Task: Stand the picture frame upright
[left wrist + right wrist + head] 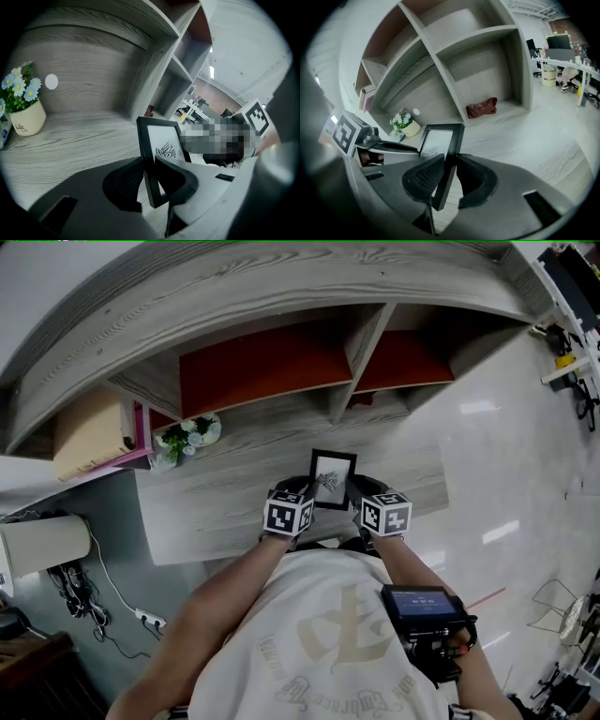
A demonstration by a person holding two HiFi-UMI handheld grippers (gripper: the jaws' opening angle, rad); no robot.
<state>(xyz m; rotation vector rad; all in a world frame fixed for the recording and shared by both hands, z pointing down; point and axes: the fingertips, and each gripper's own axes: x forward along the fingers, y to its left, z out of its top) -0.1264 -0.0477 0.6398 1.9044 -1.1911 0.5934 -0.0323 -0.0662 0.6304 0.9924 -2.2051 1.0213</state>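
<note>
A small black picture frame [331, 479] with a white print is held tilted above the grey wooden desk [225, 498]. My left gripper [302, 505] is shut on the frame's left edge; in the left gripper view the frame [159, 149] sits pinched between the two dark pads. My right gripper [360, 505] is shut on the right edge, and in the right gripper view the frame [443, 150] runs edge-on between the jaws. The frame's lower part is hidden behind both grippers.
A small pot of white flowers [187, 440] stands at the desk's back left, beside a beige box [89, 432]. Open shelf compartments [281, 362] rise behind the desk. A red cloth [482, 107] lies in a lower shelf compartment. A person's arms fill the near foreground.
</note>
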